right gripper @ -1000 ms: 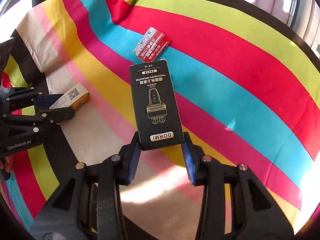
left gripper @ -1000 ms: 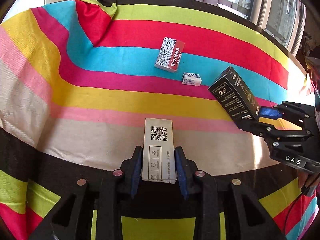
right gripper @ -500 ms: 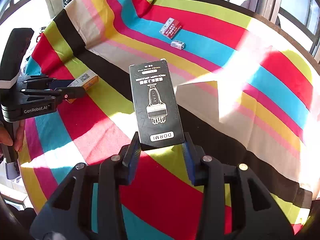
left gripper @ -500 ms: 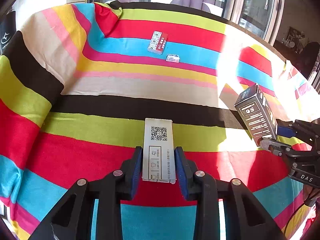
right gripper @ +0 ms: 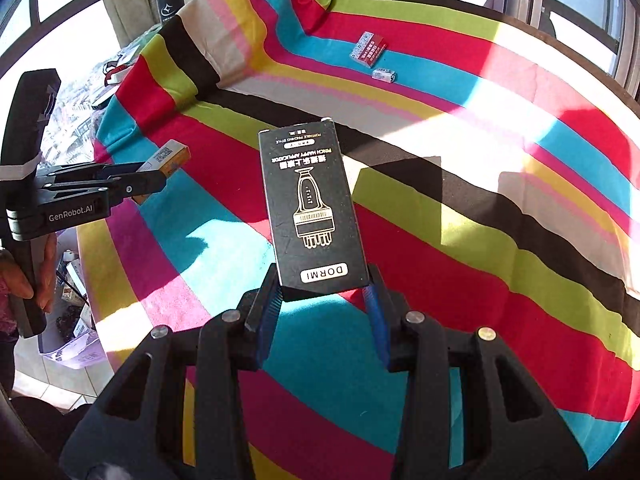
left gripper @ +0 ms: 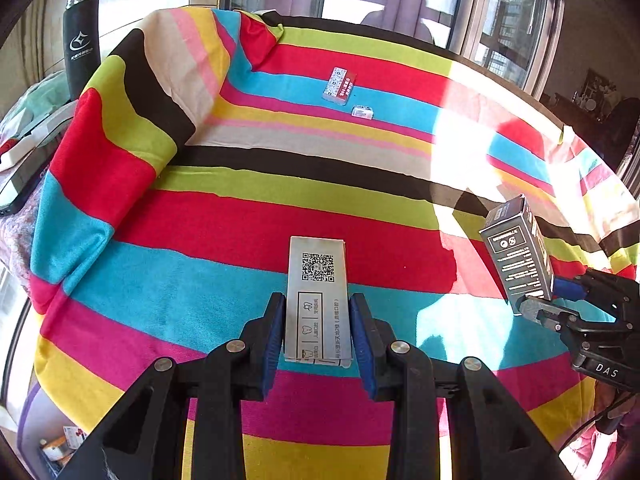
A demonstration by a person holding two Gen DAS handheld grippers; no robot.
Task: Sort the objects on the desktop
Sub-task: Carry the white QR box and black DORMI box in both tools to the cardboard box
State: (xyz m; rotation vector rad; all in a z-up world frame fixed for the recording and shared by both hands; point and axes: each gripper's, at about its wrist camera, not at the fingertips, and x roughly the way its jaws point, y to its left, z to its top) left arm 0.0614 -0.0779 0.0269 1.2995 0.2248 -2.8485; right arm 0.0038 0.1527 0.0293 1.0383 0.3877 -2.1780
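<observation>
While both boxes are held above the striped cloth that covers the counter, neither is seen touching it. A pale grey box with a square scan code is clamped between the blue pads of the left gripper. A black box with a gold line drawing is pinched at its lower end by the right gripper, and its far end is tilted upward. Far across the cloth, a red and white packet is laid on the blue and red stripes, with a small white packet just beside it. A dark flask is stood upright past the cloth's left edge.
</observation>
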